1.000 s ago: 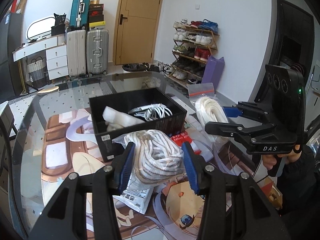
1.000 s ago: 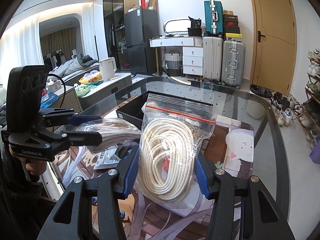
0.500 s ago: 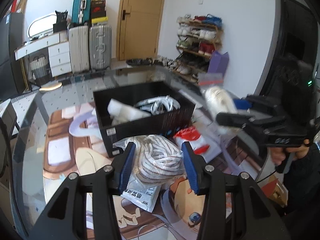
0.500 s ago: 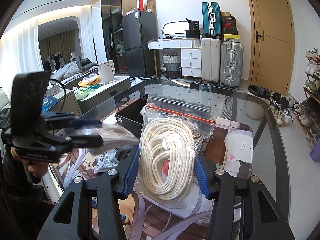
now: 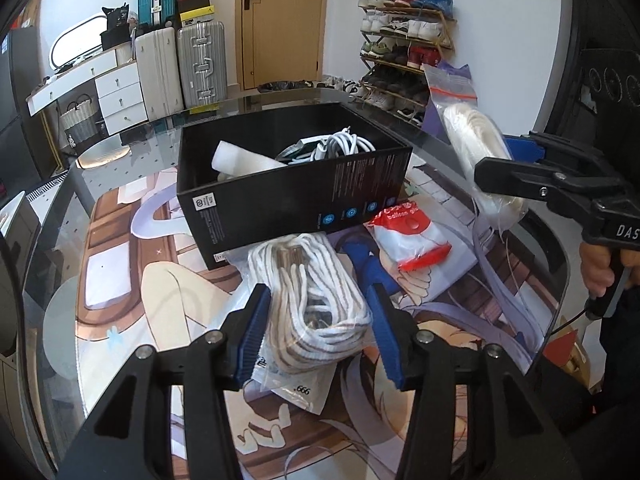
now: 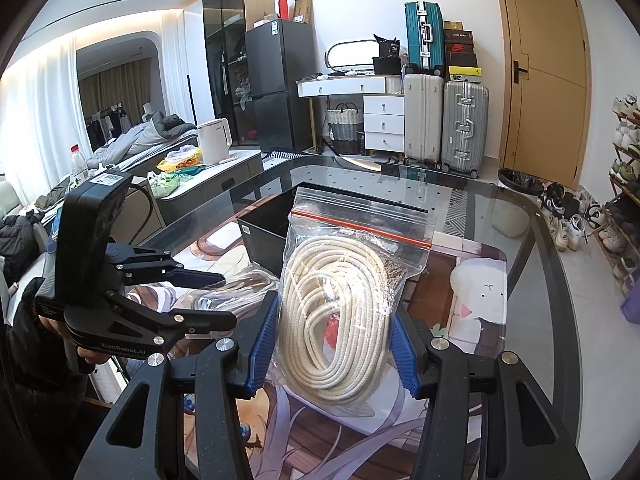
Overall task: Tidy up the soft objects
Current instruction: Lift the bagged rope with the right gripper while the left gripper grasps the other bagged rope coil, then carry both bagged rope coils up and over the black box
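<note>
Desk glass-topped, printed mat under it, spans both views. Black box sits open on it, white cables and a foam piece inside. Your right hand-held gripper clamps a zip bag of cream rope, bag upright, raised in front of the box. Your left hand-held gripper straddles a bag of striped white cord; its jaws have just been opening, the right pad stands clear of the bundle, the left just beside it, and the bag rests on the desk just in front of the box. Small red-and-white packet lies on the desk beside the box's near right corner
</note>
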